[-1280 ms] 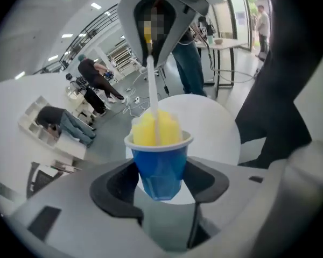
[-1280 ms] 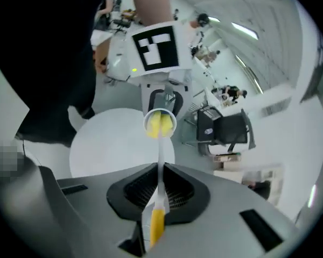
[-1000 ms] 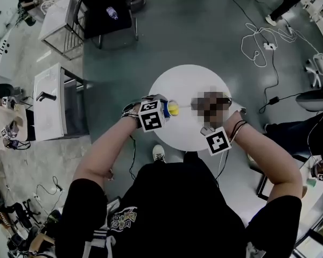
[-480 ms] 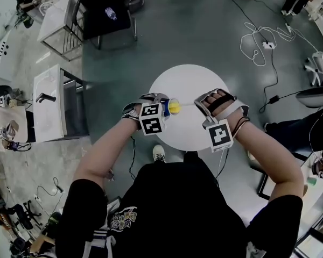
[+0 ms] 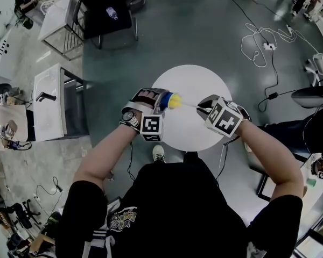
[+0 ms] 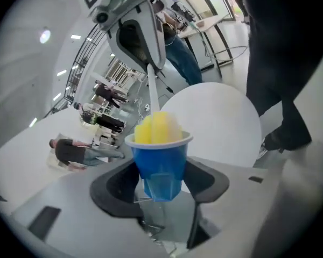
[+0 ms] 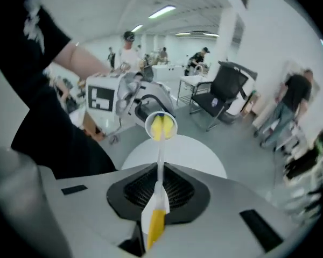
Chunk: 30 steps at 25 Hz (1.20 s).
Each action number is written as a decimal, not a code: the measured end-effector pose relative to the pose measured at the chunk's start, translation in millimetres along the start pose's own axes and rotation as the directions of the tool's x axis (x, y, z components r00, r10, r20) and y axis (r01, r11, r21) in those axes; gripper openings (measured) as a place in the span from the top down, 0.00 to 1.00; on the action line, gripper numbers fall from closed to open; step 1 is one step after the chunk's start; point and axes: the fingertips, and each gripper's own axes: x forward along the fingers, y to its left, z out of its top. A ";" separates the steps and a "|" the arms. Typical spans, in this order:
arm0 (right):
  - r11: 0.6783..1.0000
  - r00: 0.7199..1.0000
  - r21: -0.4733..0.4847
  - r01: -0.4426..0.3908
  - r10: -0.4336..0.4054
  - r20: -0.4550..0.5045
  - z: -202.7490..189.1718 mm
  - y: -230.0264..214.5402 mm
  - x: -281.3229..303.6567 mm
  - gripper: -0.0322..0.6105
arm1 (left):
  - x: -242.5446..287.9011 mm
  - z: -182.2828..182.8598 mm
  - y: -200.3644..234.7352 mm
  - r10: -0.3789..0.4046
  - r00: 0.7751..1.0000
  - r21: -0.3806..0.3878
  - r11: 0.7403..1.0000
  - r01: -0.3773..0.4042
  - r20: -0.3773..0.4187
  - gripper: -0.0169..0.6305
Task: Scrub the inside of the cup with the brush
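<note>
The scrubbing step seems to be under way: the left claw point(image 6: 161, 190) is gripping the small blue plastic cup point(image 6: 160, 160) by its lower part, holding it in the air over the round white worktop point(image 5: 191, 79). The right claw point(image 7: 159, 198) is clamping the thin white handle of the brush point(image 7: 160, 160), whose yellow sponge head is sitting inside the cup. In my judgement, the next move is calling for turning the sponge against the inner wall while keeping the cup firm.

Round white table point(image 5: 191, 82) on grey floor point(image 5: 177, 31), probably cables point(image 5: 257, 39) lying nearby
</note>
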 end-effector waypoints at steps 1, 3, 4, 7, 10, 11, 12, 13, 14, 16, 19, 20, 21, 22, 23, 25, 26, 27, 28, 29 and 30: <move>0.989 0.997 0.132 -0.067 0.062 0.042 2.8 1.6 -0.5 0.88 | -1.4 0.2 5.4 0.045 0.999 0.024 0.999 -0.045 -0.002 0.58; 0.886 0.968 0.397 -0.240 0.186 0.170 10.6 5.3 -3.9 0.88 | -5.9 2.2 17.9 0.142 0.990 0.076 0.987 -0.143 0.010 0.58; 0.806 0.942 0.495 -0.326 0.232 0.242 14.6 7.2 -6.3 0.88 | -8.3 2.7 22.9 0.179 0.984 0.093 0.979 -0.180 0.017 0.58; 0.658 0.890 0.604 -0.450 0.274 0.366 18.9 10.6 -10.8 0.88 | -13.1 2.6 29.7 0.220 0.975 0.108 0.969 -0.221 0.023 0.58; 0.679 0.896 0.590 -0.436 0.265 0.358 16.9 10.7 -9.1 0.88 | -12.3 3.2 27.3 0.194 0.981 0.099 0.976 -0.195 0.022 0.58; 0.699 0.903 0.578 -0.421 0.261 0.342 16.2 9.9 -8.2 0.88 | -11.2 3.2 26.1 0.180 0.983 0.092 0.979 -0.181 0.021 0.58; 0.732 0.914 0.554 -0.396 0.252 0.319 15.3 8.8 -7.6 0.88 | -9.9 3.2 25.1 0.166 0.986 0.084 0.982 -0.167 0.019 0.58; 0.777 0.928 0.517 -0.360 0.238 0.287 14.2 7.6 -7.3 0.88 | -8.3 3.0 23.9 0.150 0.988 0.073 0.986 -0.151 0.017 0.58; 0.824 0.943 0.470 -0.316 0.219 0.251 12.1 6.4 -6.9 0.88 | -6.6 2.4 21.9 0.131 0.991 0.060 0.990 -0.131 0.013 0.58; 0.902 0.968 0.363 -0.231 0.176 0.179 5.5 5.1 -4.3 0.88 | -4.1 1.2 14.1 0.067 0.998 0.015 0.998 -0.067 0.007 0.58; 0.980 0.993 0.168 -0.103 0.092 0.075 -3.3 3.4 -0.7 0.88 | -1.4 -0.1 -3.3 -0.068 0.998 -0.098 0.993 0.069 0.018 0.58; 0.995 0.998 0.084 -0.055 0.052 0.039 -5.5 2.2 -0.4 0.88 | -1.4 0.1 -8.2 -0.114 0.993 -0.137 0.984 0.117 0.029 0.58; 1.000 1.000 -0.009 -0.008 0.008 0.006 -7.4 1.1 -0.6 0.88 | -1.8 1.0 -13.1 -0.162 0.986 -0.175 0.970 0.167 0.043 0.58; 0.994 0.999 -0.105 0.036 -0.038 -0.024 -9.3 0.3 -1.0 0.88 | -2.3 2.7 -18.5 -0.210 0.976 -0.213 0.953 0.218 0.060 0.58; 0.976 0.995 -0.204 0.076 -0.087 -0.047 -10.9 -0.6 -1.6 0.88 | -2.8 4.6 -24.3 -0.256 0.963 -0.248 0.931 0.268 0.078 0.58; 0.904 0.980 -0.402 0.143 -0.186 -0.070 -12.3 -2.6 -2.5 0.88 | -4.2 8.3 -35.1 -0.341 0.933 -0.308 0.881 0.359 0.114 0.58; 0.852 0.970 -0.496 0.170 -0.234 -0.070 -11.4 -3.4 -3.1 0.88 | -4.5 9.1 -40.5 -0.379 0.916 -0.333 0.854 0.400 0.129 0.58; 0.788 0.958 -0.584 0.194 -0.281 -0.062 -9.6 -4.1 -3.7 0.88 | -4.2 8.8 -45.6 -0.412 0.900 -0.355 0.827 0.435 0.144 0.58; 0.715 0.944 -0.665 0.217 -0.327 -0.043 -6.9 -4.8 -4.5 0.88 | -3.5 8.1 -50.1 -0.439 0.885 -0.376 0.802 0.465 0.158 0.58; 0.634 0.929 -0.734 0.242 -0.370 -0.013 -2.8 -5.3 -5.9 0.88 | -2.4 7.1 -54.0 -0.460 0.871 -0.396 0.777 0.489 0.174 0.58; 0.554 0.913 -0.787 0.272 -0.406 0.029 3.1 -5.2 -8.2 0.88 | -1.2 5.9 -57.7 -0.478 0.858 -0.417 0.751 0.511 0.190 0.58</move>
